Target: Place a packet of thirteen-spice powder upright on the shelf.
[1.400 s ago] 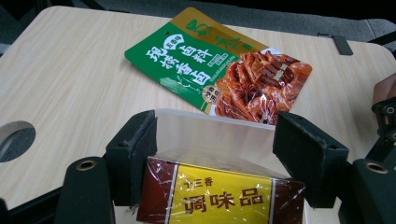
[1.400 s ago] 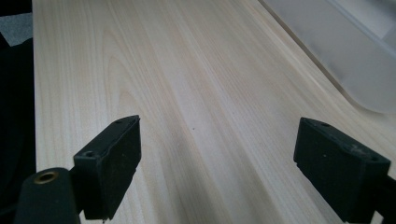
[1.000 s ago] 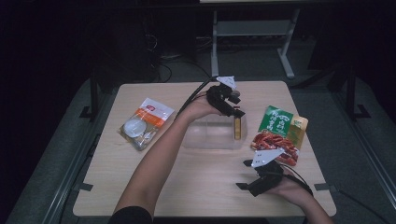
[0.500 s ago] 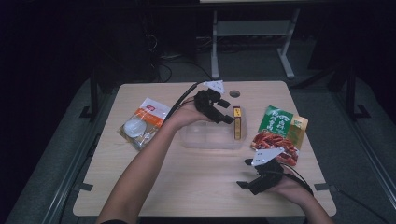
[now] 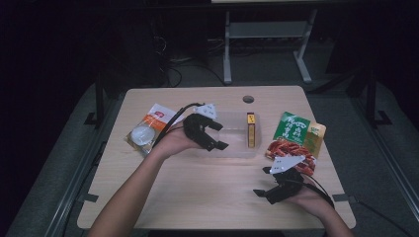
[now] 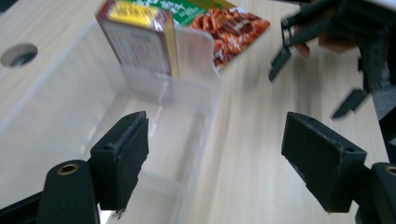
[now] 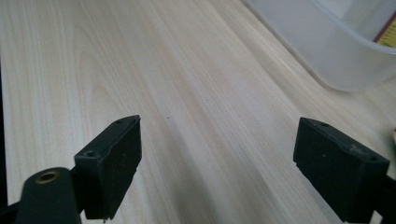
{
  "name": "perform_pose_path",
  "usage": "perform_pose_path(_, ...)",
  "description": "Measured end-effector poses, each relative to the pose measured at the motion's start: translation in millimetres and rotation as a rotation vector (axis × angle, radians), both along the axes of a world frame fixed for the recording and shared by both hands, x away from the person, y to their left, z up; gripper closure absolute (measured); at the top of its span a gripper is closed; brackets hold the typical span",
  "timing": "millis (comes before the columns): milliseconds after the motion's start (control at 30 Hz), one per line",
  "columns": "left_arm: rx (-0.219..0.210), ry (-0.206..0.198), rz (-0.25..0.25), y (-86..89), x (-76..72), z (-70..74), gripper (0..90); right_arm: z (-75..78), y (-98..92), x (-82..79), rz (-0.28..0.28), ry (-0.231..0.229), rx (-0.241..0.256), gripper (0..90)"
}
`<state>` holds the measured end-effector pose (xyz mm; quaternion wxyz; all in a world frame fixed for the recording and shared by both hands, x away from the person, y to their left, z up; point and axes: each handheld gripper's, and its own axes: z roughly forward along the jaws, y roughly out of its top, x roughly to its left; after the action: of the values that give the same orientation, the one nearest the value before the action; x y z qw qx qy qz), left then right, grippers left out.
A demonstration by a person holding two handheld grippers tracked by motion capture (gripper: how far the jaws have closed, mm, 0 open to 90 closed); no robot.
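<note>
A clear plastic container (image 5: 232, 148) lies mid-table. A small yellow and brown box (image 5: 251, 129) stands on edge at its right end; the same box (image 6: 140, 39) leans on the container's far wall (image 6: 205, 88) in the left gripper view. My left gripper (image 5: 218, 136) hovers open over the container's left end, its jaws (image 6: 215, 154) wide apart and empty. My right gripper (image 5: 262, 181) rests open near the front right of the table (image 5: 197, 197), with bare wood between its jaws (image 7: 217, 163). The container's corner (image 7: 336, 51) lies ahead of it.
A green packet (image 5: 291, 127), a red snack packet (image 5: 289, 148) and a yellow packet (image 5: 316, 136) lie right of the container. An orange and white packet (image 5: 148, 131) lies at the left. A round hole (image 5: 248, 99) sits near the table's far edge.
My left gripper has drawn back left and toward the person, away from the box, which now stands alone in the container. The right gripper has stayed put.
</note>
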<state>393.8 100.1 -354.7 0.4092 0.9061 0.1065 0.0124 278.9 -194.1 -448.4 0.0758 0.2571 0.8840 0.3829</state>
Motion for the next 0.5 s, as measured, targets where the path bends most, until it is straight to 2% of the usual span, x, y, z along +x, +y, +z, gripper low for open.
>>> perform_pose_path(67,-0.001,0.002,0.006,4.2,-4.6,-2.2,22.6,0.2,-1.2,0.5,-0.003,-0.011,-0.001,15.1)
perform_pose_path(100,-0.002,-0.003,0.012,12.4,-13.0,-6.6,22.6,1.6,-2.9,0.7,-0.02,-0.007,0.003,15.3)
perform_pose_path(167,-0.007,-0.002,0.018,16.4,-17.5,-9.2,22.6,2.2,-4.5,1.6,-0.033,-0.012,0.003,15.4)
perform_pose_path(200,-0.009,0.003,0.024,24.5,-25.7,-14.7,22.6,2.5,-5.3,2.1,-0.04,-0.012,0.002,15.4)
perform_pose_path(233,-0.009,0.003,0.024,24.5,-25.7,-14.7,22.6,2.5,-5.3,2.1,-0.04,-0.012,0.002,15.4)
perform_pose_path(267,-0.011,0.011,0.039,32.4,-33.0,-21.1,22.6,3.2,-7.2,3.5,-0.055,-0.011,0.001,18.0)
perform_pose_path(333,-0.014,0.012,0.043,35.3,-35.3,-23.8,22.6,3.2,-8.5,4.5,-0.059,-0.015,0.001,19.7)
perform_pose_path(367,-0.018,0.02,0.056,43.2,-41.6,-30.0,22.6,3.5,-10.2,5.8,-0.073,-0.008,-0.009,23.9)
perform_pose_path(433,-0.021,0.027,0.067,47.8,-45.6,-33.4,22.6,3.4,-10.8,6.3,-0.078,-0.009,-0.013,25.2)
perform_pose_path(500,-0.027,0.026,0.08,54.6,-52.2,-38.6,22.6,3.8,-13.1,8.0,-0.097,-0.011,-0.015,30.8)
